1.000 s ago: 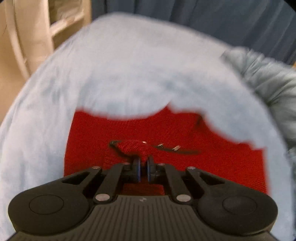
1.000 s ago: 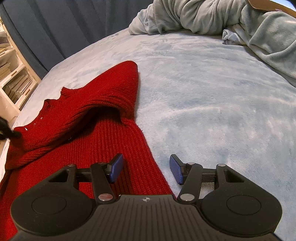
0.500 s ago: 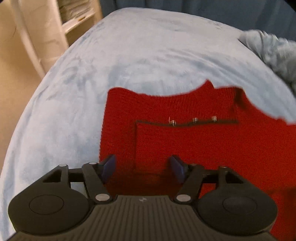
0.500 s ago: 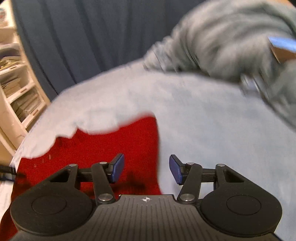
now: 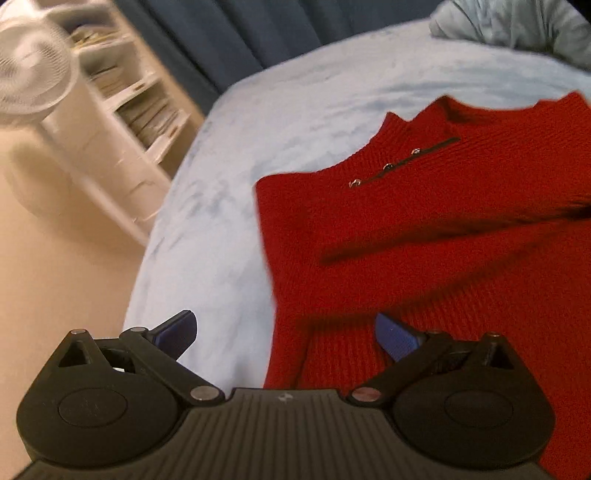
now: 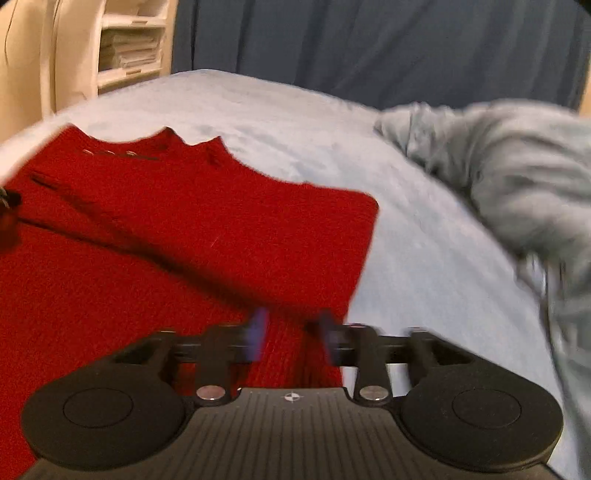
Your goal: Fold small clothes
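A red knit sweater [image 5: 424, 229] with small metal snaps at the shoulder lies flat on a light blue blanket [image 5: 229, 192], its sleeves folded in across the body. My left gripper [image 5: 286, 336] hangs over the sweater's lower left edge. Its jaws are opening wide and grip nothing; the edge lies between the fingers. In the right wrist view the sweater [image 6: 192, 229] fills the left half. My right gripper [image 6: 293, 334] is blurred over its right edge. Its jaws are opening with a modest gap, with fabric below them, not pinched.
A grey-green fleece heap [image 6: 517, 184] lies at the blanket's right, also at the top right in the left wrist view [image 5: 517, 26]. A white shelf unit [image 5: 122, 110] and a fan [image 5: 33, 62] stand on the beige floor [image 5: 55, 266]. A dark blue curtain [image 6: 369, 44] hangs behind.
My left gripper let go of the pinched red fabric, opened wide and drew back to the sweater's left edge. The lifted fold now lies flat. My right gripper swung over to the sweater's right edge.
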A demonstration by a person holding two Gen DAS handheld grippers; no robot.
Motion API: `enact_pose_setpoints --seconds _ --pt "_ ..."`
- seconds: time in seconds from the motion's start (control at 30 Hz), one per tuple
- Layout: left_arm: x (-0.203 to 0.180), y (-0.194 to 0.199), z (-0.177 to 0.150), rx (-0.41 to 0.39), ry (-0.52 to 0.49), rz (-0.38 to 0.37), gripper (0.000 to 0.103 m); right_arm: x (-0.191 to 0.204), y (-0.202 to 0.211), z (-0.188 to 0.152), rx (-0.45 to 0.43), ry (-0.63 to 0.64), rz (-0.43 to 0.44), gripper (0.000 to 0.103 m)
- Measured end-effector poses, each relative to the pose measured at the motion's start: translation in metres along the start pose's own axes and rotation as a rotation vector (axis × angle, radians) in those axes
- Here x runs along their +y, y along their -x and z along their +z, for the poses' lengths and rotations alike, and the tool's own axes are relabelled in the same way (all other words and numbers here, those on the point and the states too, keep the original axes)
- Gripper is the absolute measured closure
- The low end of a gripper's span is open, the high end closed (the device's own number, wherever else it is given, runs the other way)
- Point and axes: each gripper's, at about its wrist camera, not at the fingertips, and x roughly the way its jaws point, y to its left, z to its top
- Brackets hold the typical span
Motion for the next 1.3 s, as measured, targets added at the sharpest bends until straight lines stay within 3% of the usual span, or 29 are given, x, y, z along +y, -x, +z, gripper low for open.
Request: enact_pose_setpoints --seconds 0.1,0.23,0.37,0.53,0.87,1.07,1.3 --pt "0.016 0.057 -0.032 0.03 0.097 -0.062 0.0 -0.006 0.073 -0.009 -0.052 -0.138 0.064 0.042" --pt "0.028 0.127 -0.073 0.079 0.176 -0.132 0.0 0.011 0.162 -0.026 -0.109 -0.154 0.126 0.029" --pt "0.033 0.186 -0.105 0.089 0.222 -0.156 0.0 0.04 0.23 -0.042 -0.107 -0.106 0.16 0.028" --pt "0.034 0.244 -0.133 0.037 0.258 -0.162 0.0 0.048 0.286 -0.054 -0.11 -0.166 0.194 0.028" --pt "0.042 0.31 -0.175 -0.043 0.242 -0.174 0.0 0.058 0.345 -0.095 -0.15 -0.236 0.164 0.028" --pt "0.047 0.307 -0.177 -0.024 0.266 -0.17 0.0 0.058 0.359 -0.107 -0.147 -0.216 0.169 0.028" --pt "0.062 0.288 -0.168 -0.008 0.285 -0.137 0.0 0.046 0.347 -0.102 -0.136 -0.255 0.153 0.028"
